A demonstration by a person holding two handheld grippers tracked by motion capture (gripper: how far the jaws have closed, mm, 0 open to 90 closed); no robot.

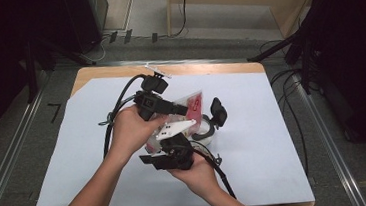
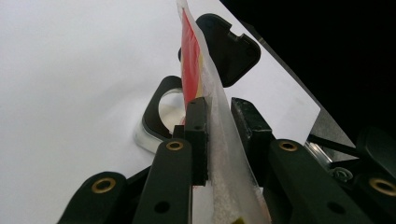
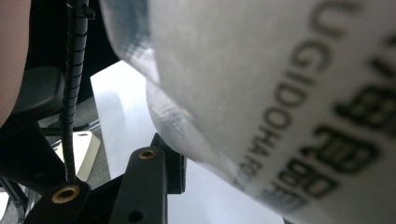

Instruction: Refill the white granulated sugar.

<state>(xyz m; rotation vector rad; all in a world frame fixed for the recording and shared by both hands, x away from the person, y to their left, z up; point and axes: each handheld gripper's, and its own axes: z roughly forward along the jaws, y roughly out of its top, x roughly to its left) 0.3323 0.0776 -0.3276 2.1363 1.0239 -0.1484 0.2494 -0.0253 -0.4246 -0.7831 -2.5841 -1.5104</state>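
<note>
Around us, the table [image 1: 83, 76] carries a white sheet [image 1: 263, 126], and just past our grippers a small clear container [image 2: 161, 114] with a black rim sits on it, its black lid [image 1: 218, 112] flipped up beside it. Our own hands crowd the middle, hiding much of the bag [image 1: 193, 104].

That bag is a translucent plastic pouch, red at one end, with white grains inside. We hold it up over the container. Our left gripper [image 2: 219, 121] pinches its edge; the left gripper view shows both pads pressing the film. Our right gripper [image 1: 173, 154] sits at its lower end. The right gripper view adds dark printed lettering across the bag [image 3: 280, 93], with one jaw against the film; whether that grip is firm we cannot tell.
</note>
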